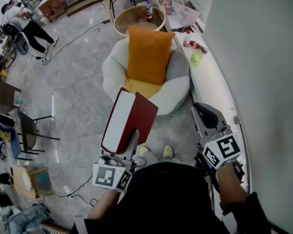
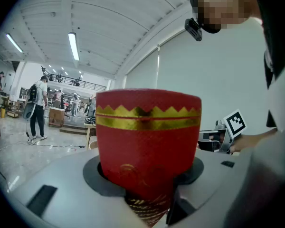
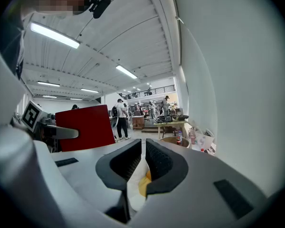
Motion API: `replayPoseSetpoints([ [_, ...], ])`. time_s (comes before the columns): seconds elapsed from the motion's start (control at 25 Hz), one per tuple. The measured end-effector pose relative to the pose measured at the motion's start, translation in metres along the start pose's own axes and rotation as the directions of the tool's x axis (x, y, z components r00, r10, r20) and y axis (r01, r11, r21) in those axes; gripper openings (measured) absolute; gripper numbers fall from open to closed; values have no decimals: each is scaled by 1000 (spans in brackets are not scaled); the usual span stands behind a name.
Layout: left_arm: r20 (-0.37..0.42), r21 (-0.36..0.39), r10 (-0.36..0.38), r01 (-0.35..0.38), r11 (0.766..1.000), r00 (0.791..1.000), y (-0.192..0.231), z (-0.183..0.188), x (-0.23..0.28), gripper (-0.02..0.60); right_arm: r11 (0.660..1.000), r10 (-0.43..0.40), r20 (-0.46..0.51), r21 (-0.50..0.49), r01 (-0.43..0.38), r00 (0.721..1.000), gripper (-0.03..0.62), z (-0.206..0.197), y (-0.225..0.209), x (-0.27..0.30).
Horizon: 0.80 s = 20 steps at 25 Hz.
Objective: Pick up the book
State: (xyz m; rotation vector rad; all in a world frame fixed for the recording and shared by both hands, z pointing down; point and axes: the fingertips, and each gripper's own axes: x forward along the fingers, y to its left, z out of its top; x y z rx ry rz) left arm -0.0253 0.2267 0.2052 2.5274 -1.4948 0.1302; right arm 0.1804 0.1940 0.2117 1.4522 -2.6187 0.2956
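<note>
At lower centre the right gripper (image 3: 143, 151) has its jaws almost together, empty; a red book (image 3: 85, 126) stands at middle left.

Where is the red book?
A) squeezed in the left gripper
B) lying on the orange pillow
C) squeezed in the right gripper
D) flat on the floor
A: the left gripper has its jaws clamped on the red book, while the right gripper is shut on nothing.
</note>
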Motion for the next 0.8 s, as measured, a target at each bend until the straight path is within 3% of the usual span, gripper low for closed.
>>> replayPoseSetpoints([
  [0.8,40,8,19,-19,1000,999,-37,3,1,244,998,51,46,-26,-50,998,37,14,-11,-30],
])
